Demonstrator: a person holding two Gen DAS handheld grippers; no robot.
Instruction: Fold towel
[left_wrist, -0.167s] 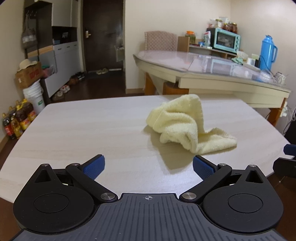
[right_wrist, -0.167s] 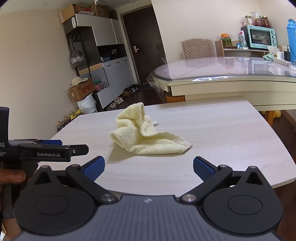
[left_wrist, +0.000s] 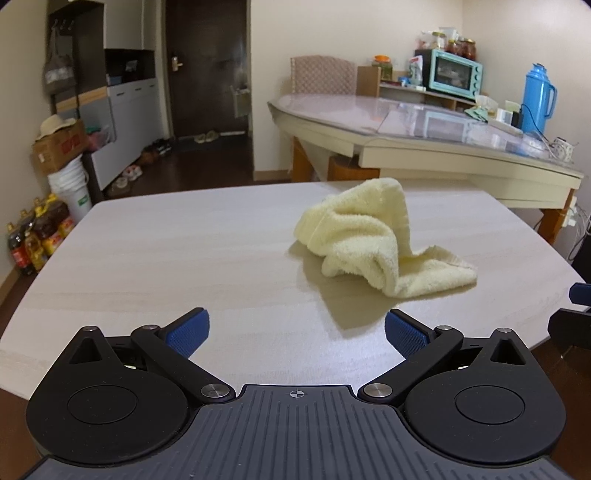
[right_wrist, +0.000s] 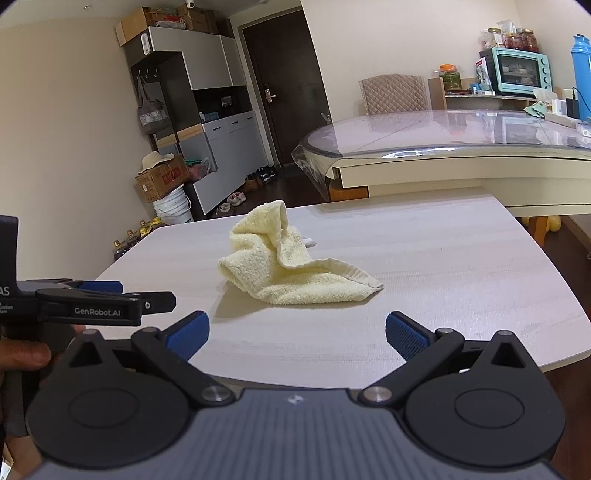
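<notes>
While I look through the left wrist view, my left gripper (left_wrist: 296, 329) hangs over the near edge of the table (left_wrist: 147, 266), jaws spread wide, nothing between the blue pads (left_wrist: 189, 329). Towel (left_wrist: 373, 240) lies crumpled in a heap on the table, ahead and a bit right of me, well apart from the jaws; one flat corner trails out to the right. Bit of my right gripper (left_wrist: 570, 314) pokes in at the right edge, too cut off to judge there. Second table (left_wrist: 424, 147) with glass top behind, teal oven (left_wrist: 456, 74) and blue thermos (left_wrist: 539, 98) on it.

Right wrist view: right gripper (right_wrist: 297, 329) also at the near table (right_wrist: 443, 258) edge, jaws wide, empty. Towel (right_wrist: 284, 266) sits ahead, slightly left, bunched with a peak at the back and a flat corner pointing right, not touched by anything. Left gripper (right_wrist: 122, 295) seen side-on at left, level with the table edge, held by a hand (right_wrist: 22, 356).
</notes>
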